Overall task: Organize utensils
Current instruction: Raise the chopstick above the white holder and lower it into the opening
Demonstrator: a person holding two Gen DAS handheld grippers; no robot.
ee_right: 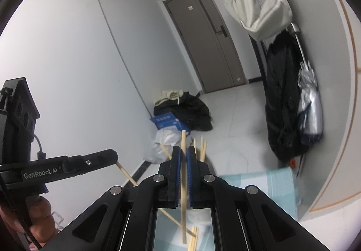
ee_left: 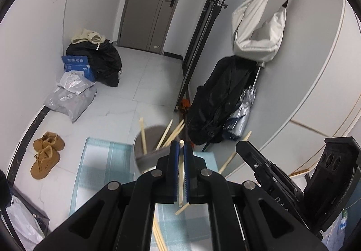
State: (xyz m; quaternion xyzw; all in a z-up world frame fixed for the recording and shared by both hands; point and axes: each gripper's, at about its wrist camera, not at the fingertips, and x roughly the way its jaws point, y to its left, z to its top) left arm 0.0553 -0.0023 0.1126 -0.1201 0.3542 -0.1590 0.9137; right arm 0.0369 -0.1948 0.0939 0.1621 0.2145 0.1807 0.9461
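Note:
My left gripper [ee_left: 181, 145] is shut on a pale wooden chopstick [ee_left: 181, 174] that runs lengthwise between its blue pads. Just beyond it stands a grey round holder [ee_left: 144, 140] with several chopsticks [ee_left: 168, 133] leaning in it. Below lies a blue-and-white checked mat [ee_left: 101, 160] with loose chopsticks [ee_left: 158, 235]. My right gripper [ee_right: 183, 149] is shut on another chopstick [ee_right: 183, 183], its tip sticking out past the fingers. The right gripper [ee_left: 242, 146] shows at the right of the left wrist view. The left gripper [ee_right: 115, 157] shows at the left of the right wrist view, in a person's hand [ee_right: 38, 217].
On the tiled floor are brown shoes [ee_left: 46, 154], grey parcel bags [ee_left: 70, 95], a blue box [ee_left: 77, 66] and a black bag [ee_left: 106, 59] near a grey door [ee_left: 153, 3]. A black bag [ee_left: 216, 102], a folded umbrella [ee_right: 309, 102] and a hanging white bag [ee_left: 257, 25] line the right wall.

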